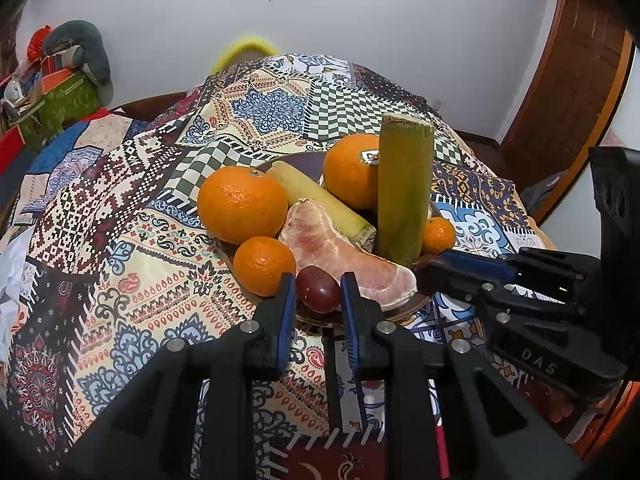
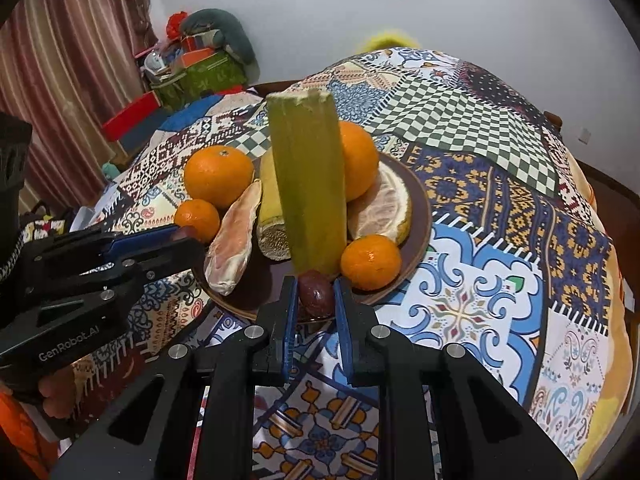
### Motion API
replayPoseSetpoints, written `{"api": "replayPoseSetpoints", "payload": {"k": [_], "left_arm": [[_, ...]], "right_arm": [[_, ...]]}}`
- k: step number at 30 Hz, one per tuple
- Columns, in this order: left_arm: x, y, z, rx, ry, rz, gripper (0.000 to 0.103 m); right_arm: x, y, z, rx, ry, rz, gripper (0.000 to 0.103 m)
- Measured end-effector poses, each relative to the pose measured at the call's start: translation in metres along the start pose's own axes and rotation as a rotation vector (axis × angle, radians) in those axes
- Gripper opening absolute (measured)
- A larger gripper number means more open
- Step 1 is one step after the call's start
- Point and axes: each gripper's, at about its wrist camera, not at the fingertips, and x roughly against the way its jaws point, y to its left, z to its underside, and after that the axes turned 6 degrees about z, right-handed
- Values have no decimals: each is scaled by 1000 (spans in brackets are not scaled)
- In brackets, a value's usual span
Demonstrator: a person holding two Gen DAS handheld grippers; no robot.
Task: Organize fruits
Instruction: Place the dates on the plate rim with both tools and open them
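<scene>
A brown plate (image 1: pixel 414 305) (image 2: pixel 421 216) on the patchwork cloth holds two large oranges (image 1: pixel 242 204), two small ones (image 1: pixel 264 266), a pink pomelo segment (image 1: pixel 340 248), a pale one (image 2: pixel 384 204), a lying yellowish cane piece (image 1: pixel 320 200) and an upright green cane piece (image 1: pixel 404 192) (image 2: pixel 308 176). My left gripper (image 1: pixel 317 277) is shut on a dark red grape (image 1: pixel 318 290) at the plate's near rim. My right gripper (image 2: pixel 313 279) is shut on another dark red grape (image 2: pixel 316 296) in front of the green cane. Each gripper appears side-on in the other's view.
The patchwork cloth (image 1: pixel 132 248) covers a round table that falls away on all sides. Boxes and cushions (image 2: pixel 200 64) are piled beyond the far left edge, beside a striped curtain (image 2: pixel 72 60). A wooden door (image 1: pixel 576 80) stands at the right. A hand (image 2: pixel 60 396) grips the left tool.
</scene>
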Motion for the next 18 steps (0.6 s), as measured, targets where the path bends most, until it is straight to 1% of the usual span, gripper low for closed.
{"api": "replayPoseSetpoints", "payload": {"k": [6, 9, 10, 11, 15, 18], "left_arm": [[-4, -3, 2, -13, 18, -8, 22], [-2, -3, 1, -16, 17, -18, 27], [-1, -3, 1, -16, 16, -20, 31], [0, -3, 1, -15, 13, -23, 33], [11, -6, -1, -16, -6, -27, 33], [28, -12, -3, -25, -39, -27, 33]], "right_arm": [[-2, -4, -2, -14, 12, -17, 18], [-1, -6, -2, -21, 15, -23, 21], [0, -6, -3, -23, 12, -23, 23], [3, -6, -3, -24, 7, -21, 24], [14, -5, -6, -22, -19, -13, 24], [30, -5, -8, -26, -56, -2, 24]]}}
